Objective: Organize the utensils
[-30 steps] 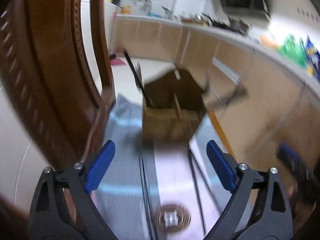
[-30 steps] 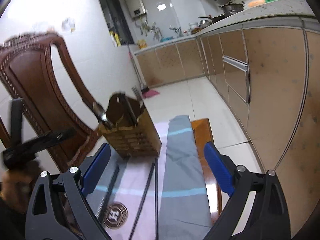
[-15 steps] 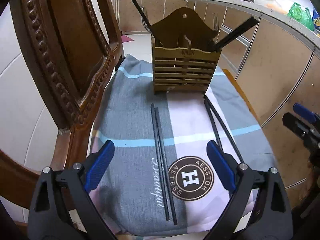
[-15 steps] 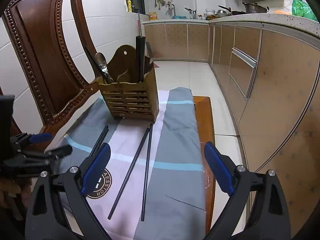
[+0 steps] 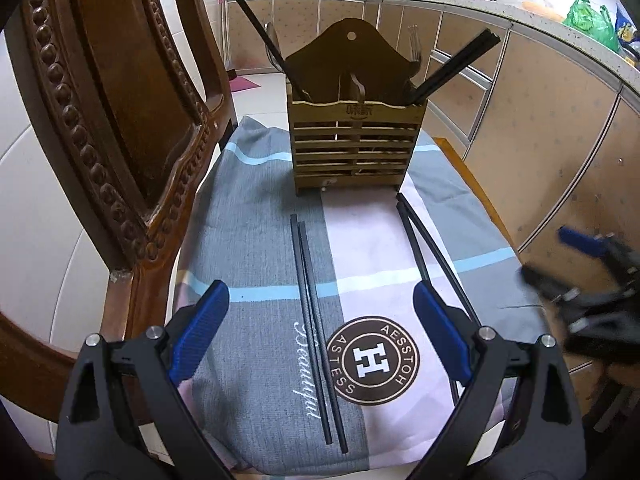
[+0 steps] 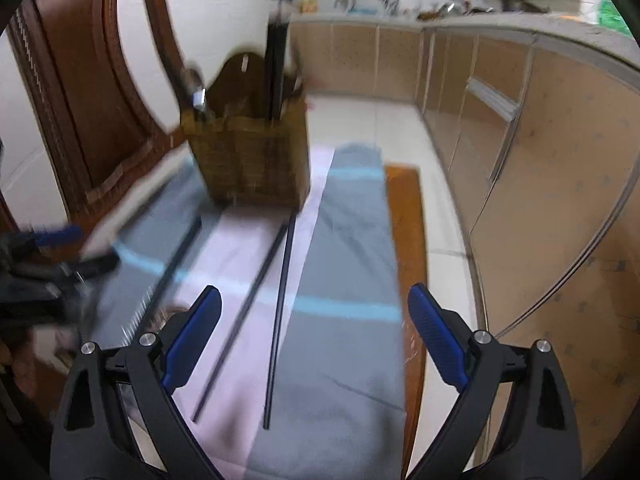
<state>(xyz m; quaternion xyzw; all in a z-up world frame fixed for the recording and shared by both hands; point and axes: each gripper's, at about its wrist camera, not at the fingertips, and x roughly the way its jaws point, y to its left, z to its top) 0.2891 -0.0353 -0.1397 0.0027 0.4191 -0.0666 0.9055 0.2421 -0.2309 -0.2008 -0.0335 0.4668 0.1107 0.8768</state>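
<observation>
Left gripper [image 5: 320,328]: jaws spread wide, holding nothing, above the near edge of the cloth [image 5: 248,264]. Right gripper [image 6: 314,332]: likewise wide open and empty, over the cloth's right side. Left chopstick pair [image 5: 314,316]: lying mid-cloth, sticks side by side. Right chopstick pair [image 5: 428,248]: near the right edge. Wooden utensil holder [image 5: 354,142]: upright at the far edge, already holding chopsticks.
</observation>
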